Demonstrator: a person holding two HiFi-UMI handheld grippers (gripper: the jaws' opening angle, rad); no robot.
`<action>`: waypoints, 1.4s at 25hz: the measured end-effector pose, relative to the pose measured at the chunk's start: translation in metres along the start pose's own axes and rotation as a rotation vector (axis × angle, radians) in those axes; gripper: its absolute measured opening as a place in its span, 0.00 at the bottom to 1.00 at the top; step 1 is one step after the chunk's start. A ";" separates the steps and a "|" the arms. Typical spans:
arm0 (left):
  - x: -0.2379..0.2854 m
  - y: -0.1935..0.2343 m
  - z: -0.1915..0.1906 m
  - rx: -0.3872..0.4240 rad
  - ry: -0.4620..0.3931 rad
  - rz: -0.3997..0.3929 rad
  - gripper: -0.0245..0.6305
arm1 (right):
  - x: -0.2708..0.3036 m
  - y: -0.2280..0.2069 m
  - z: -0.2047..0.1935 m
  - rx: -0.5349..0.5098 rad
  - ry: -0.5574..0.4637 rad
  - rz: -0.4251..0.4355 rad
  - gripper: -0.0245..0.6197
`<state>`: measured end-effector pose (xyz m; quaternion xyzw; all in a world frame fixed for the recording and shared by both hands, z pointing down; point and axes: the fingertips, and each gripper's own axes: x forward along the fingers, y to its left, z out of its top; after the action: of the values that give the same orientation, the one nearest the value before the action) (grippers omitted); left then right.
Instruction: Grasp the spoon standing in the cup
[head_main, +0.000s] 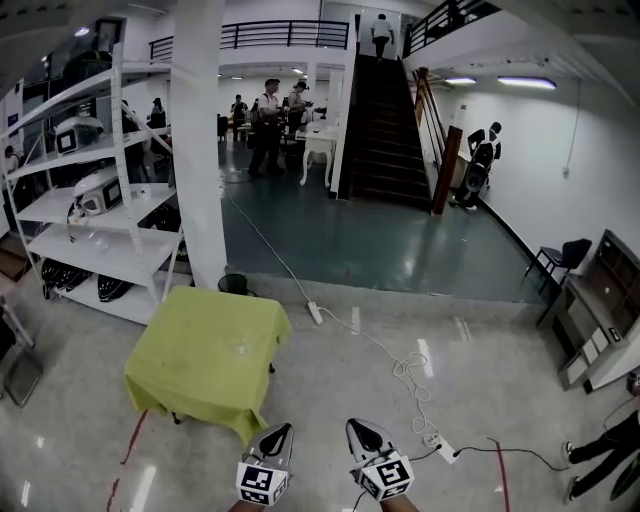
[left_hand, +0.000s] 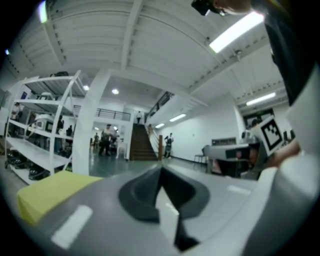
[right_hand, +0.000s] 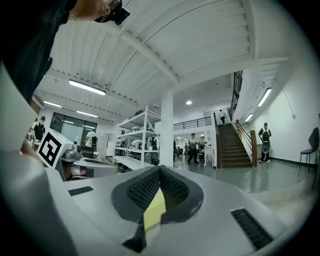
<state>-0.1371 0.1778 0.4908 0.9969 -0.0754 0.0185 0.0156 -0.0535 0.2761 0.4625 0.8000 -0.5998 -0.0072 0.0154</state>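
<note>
The hall floor (head_main: 380, 250) stretches away from me, dark and glossy at the far side and pale near my feet. A dark staircase (head_main: 385, 130) climbs at the far end. A white shelf rack (head_main: 100, 210) runs along the left, with a white pillar (head_main: 198, 140) just to its right.

Near me and to the left is the table (head_main: 205, 355) under a yellow-green cloth. Only the head view shows its whole top. The left gripper view catches just one yellow corner (left_hand: 45, 192), low on the left. The right gripper view shows a sliver of yellow (right_hand: 154, 210) through the slit behind its tips. A white cable with a power strip (head_main: 315, 312) trails across the floor right of the table.

My left tongs (head_main: 285, 430) and right tongs (head_main: 352, 426) hang side by side at the near edge, well apart from the table. Each gripper view shows its jaws clenched tip to tip with nothing between them (left_hand: 161, 170) (right_hand: 160, 170), and each also picks up the other's marker cube at its edge (left_hand: 272, 132) (right_hand: 50, 147).

A faint pale speck (head_main: 240, 347) sits on the cloth. It is too small to tell whether it is the cup with the spoon.
</note>
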 end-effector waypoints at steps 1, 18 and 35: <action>0.000 0.002 0.000 0.002 -0.001 -0.010 0.05 | 0.001 0.001 -0.001 0.002 0.003 -0.010 0.05; 0.054 0.007 0.008 0.015 -0.006 -0.010 0.05 | 0.032 -0.039 -0.016 0.098 0.023 0.045 0.05; 0.160 -0.005 0.020 0.070 0.026 0.189 0.05 | 0.105 -0.138 -0.007 0.010 -0.010 0.314 0.05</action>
<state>0.0224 0.1582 0.4770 0.9849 -0.1680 0.0355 -0.0202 0.1091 0.2139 0.4655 0.6963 -0.7176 -0.0060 0.0092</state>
